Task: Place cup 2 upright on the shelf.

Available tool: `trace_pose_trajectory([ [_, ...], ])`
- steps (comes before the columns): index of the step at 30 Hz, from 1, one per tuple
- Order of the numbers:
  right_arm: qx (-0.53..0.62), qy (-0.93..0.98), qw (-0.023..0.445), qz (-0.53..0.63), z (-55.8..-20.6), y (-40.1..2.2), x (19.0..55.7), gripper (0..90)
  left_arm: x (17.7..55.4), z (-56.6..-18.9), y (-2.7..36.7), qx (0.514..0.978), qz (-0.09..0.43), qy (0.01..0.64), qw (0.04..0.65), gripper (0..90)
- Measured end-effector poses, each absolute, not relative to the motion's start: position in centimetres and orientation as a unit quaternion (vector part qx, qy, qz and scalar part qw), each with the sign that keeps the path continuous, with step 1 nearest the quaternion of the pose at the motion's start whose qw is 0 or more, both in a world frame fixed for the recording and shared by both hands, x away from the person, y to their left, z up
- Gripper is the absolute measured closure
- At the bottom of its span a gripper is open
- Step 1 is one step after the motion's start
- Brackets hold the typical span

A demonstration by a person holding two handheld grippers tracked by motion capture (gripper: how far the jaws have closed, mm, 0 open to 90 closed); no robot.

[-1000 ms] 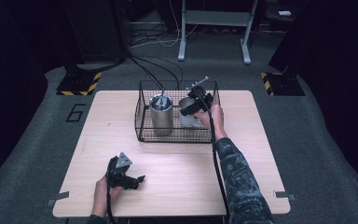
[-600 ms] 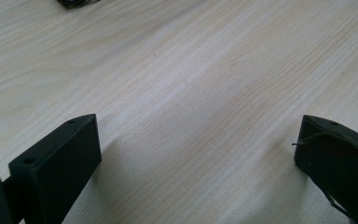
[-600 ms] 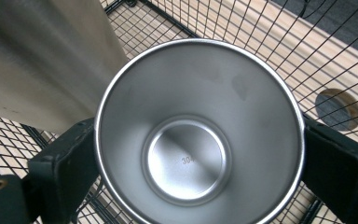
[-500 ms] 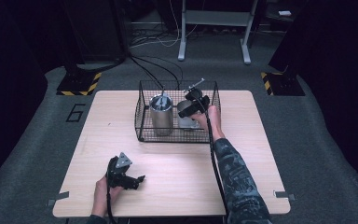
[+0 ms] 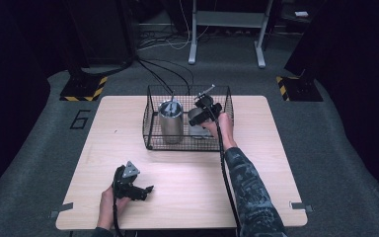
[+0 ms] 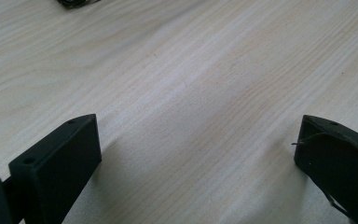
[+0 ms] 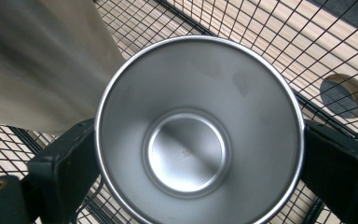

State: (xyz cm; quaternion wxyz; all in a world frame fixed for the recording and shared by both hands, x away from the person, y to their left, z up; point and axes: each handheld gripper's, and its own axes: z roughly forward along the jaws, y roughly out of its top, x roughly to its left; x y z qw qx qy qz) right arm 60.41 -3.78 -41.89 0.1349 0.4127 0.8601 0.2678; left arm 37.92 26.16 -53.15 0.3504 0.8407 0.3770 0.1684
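A black wire basket [image 5: 150, 126] stands at the back middle of the wooden table [image 5: 276, 163]. Inside it stands a tall steel canister [image 5: 170, 123], which also shows as a brushed metal wall [image 7: 37, 60] in the right gripper view. My right gripper [image 5: 200, 114] is over the basket's right half, shut on a small steel cup [image 5: 196, 116]. The cup's open mouth [image 7: 186, 149] faces the camera, with a jaw on either side of it. My left gripper [image 5: 145, 190] rests on the table near the front left, open [image 6: 196, 154] with nothing but bare wood between its jaws.
The basket's mesh [image 7: 270, 37] lies under and behind the cup. A round hole [image 7: 344, 95] in the tabletop shows beyond the mesh. Dark floor surrounds the table, with cables [image 5: 168, 74] and a metal stand [image 5: 227, 29] behind it.
The right gripper with the cup has shifted slightly over the basket's right half. The left gripper has stayed still.
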Motion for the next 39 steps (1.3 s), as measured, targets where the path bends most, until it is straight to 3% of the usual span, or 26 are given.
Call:
trace_pose_trajectory([
  [10, 0.435, 0.848, 0.13, 0.274, -41.7, -4.0, 60.3, 1.9, 37.9, -53.2, 26.1, 0.84, 0.167, 0.378, 0.351, 0.5],
  [20, 0.422, 0.841, 0.142, 0.309, -39.0, -4.8, 58.6, 0.0, 37.9, -53.2, 26.2, 0.841, 0.171, 0.376, 0.35, 0.5],
  [39, 0.335, 0.858, 0.165, 0.352, -35.0, -6.8, 51.0, 0.0, 37.9, -53.2, 26.2, 0.84, 0.17, 0.378, 0.351, 0.5],
])
